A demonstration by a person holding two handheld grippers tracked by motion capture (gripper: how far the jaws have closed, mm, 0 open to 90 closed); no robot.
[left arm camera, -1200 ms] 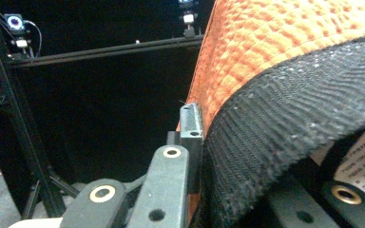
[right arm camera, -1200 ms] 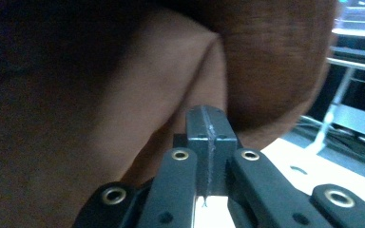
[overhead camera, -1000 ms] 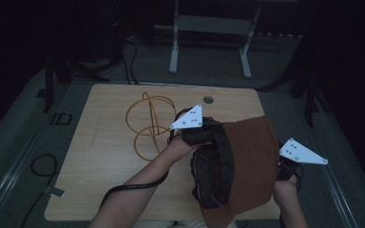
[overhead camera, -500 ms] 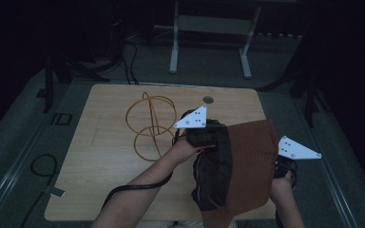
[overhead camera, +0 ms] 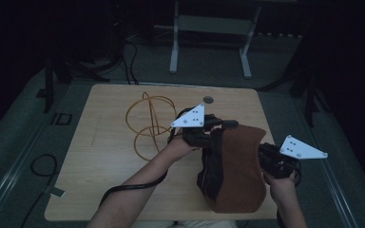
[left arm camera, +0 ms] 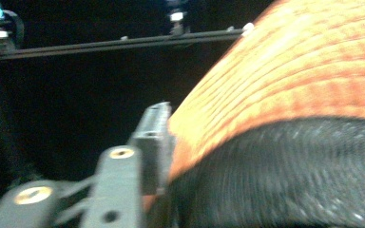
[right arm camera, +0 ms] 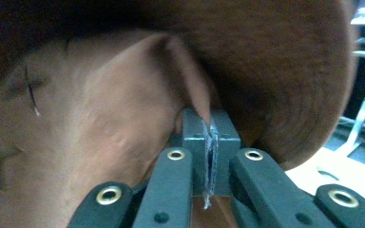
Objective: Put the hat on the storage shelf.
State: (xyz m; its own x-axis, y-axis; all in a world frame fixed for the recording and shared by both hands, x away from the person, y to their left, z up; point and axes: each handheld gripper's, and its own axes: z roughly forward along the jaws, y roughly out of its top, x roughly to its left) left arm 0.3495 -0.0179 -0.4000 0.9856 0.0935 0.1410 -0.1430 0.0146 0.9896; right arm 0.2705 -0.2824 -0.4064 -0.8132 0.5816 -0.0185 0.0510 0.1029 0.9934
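The right tool (right arm camera: 209,142) pinched an edge of the brown cloth (overhead camera: 240,171) lifted over the tabletop (overhead camera: 104,156). The left tool (overhead camera: 216,130) had just been spreading, its pads parted beside the cloth. The fold seemed underway; next, the left probably needed a fresh grip.

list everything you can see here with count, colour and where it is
cloth: one, brown with a dark lining, draped in a hump on the near right part of the table, between the two grippers
wire hoops: one tangle of loops, orange-yellow, on the table's far middle, left of the cloth
table: one, light wood, centre of the high view
metal stand: one, pale grey, on the floor beyond the table
left gripper: one, black with a pale three-cornered plate, at the cloth's far left edge; its jaws have just been opening, cloth lying against one jaw
right gripper: one, black, at the cloth's right side; its jaws have just closed, pinching a fold of cloth
forearms: two, entering from the bottom edge
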